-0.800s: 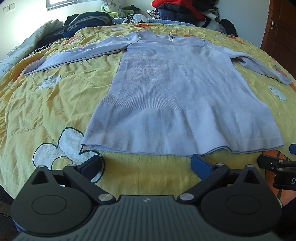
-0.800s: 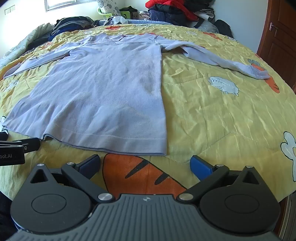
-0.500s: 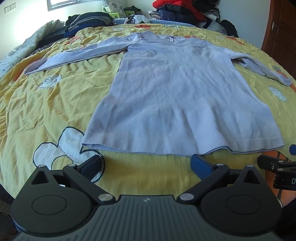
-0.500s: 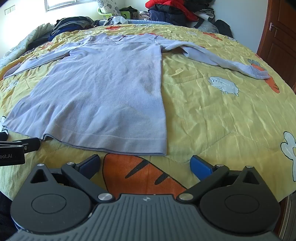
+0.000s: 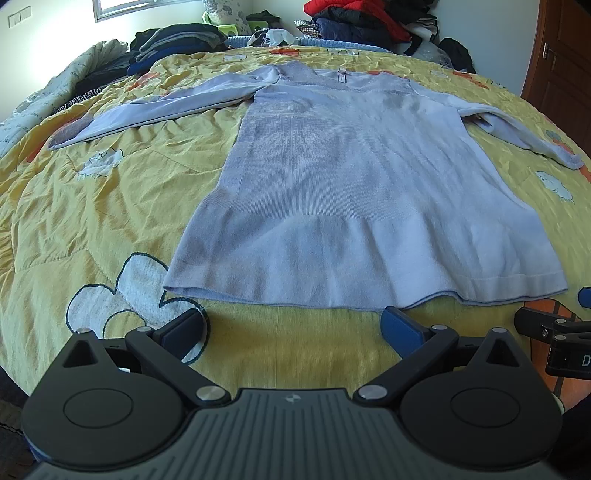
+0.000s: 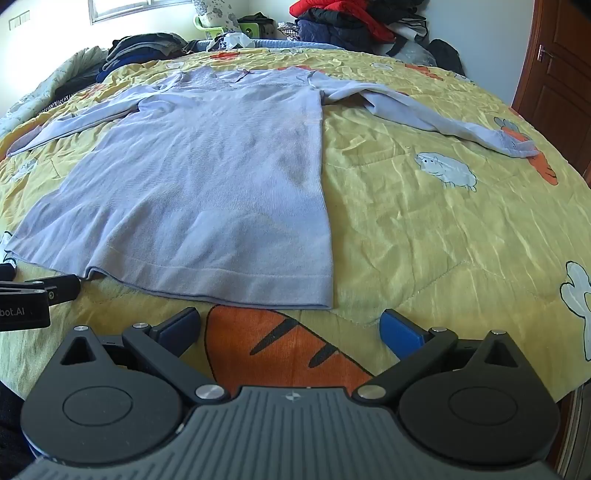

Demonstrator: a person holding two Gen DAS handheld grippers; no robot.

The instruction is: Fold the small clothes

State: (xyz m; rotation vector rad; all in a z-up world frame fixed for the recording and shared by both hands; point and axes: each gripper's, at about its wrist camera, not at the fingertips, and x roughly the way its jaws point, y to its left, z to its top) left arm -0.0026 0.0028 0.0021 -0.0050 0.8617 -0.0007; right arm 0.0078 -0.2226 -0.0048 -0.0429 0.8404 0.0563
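Sweater, one, pale lilac knit, long-sleeved; lies flat and spread on the quilt, neckline toward the far side, hem toward the grippers
Sleeves, two: left sleeve stretched outward across the quilt; right sleeve angled outward, its cuff resting beside an orange carrot print
Hem: one edge, slightly lifted and rippled near its middle in the left wrist view
Quilt, one, yellow, wrinkled, printed with white sheep, white flower outlines and orange carrots; a large carrot print lies directly ahead of the right gripper
Left gripper, one: both blue-padded fingers spread wide apart, holding nothing, just short of the hem's left half, not touching the fabric
Right gripper, one: fingers likewise spread wide, holding nothing, just short of the hem's right corner, not touching it
Each gripper shows at the edge of the other's view, side by side
Clothes piles, two, at the far side of the bed: dark pile on the left, red-and-navy pile on the right
Wooden door, one, at right
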